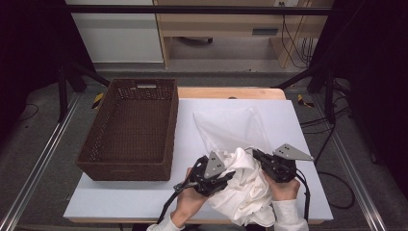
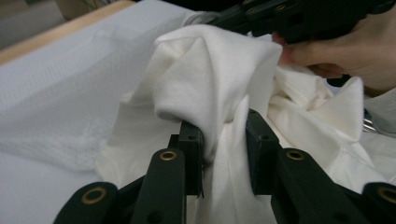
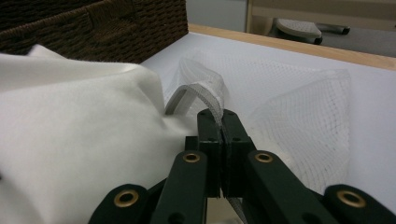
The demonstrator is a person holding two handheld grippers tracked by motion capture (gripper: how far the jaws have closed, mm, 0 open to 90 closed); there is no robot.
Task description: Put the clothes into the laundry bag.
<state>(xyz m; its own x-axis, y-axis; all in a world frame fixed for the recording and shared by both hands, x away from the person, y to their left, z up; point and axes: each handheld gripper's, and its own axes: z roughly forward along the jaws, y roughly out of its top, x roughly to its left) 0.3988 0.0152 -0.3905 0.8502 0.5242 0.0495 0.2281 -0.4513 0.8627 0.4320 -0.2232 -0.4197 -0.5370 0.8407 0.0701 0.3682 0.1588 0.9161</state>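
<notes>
A crumpled white cloth lies at the table's near edge between both hands. My left gripper is shut on a raised fold of that cloth, with fabric bunched between its jaws. A see-through white mesh bag lies flat just beyond the cloth. My right gripper is shut on the bag's banded edge, its jaws pressed together on it. The net spreads out past the jaws, and the cloth lies to their left.
A brown wicker basket stands empty on the left of the white table, and its wall is close behind the cloth. The person's right hand and its gripper are right behind the fold.
</notes>
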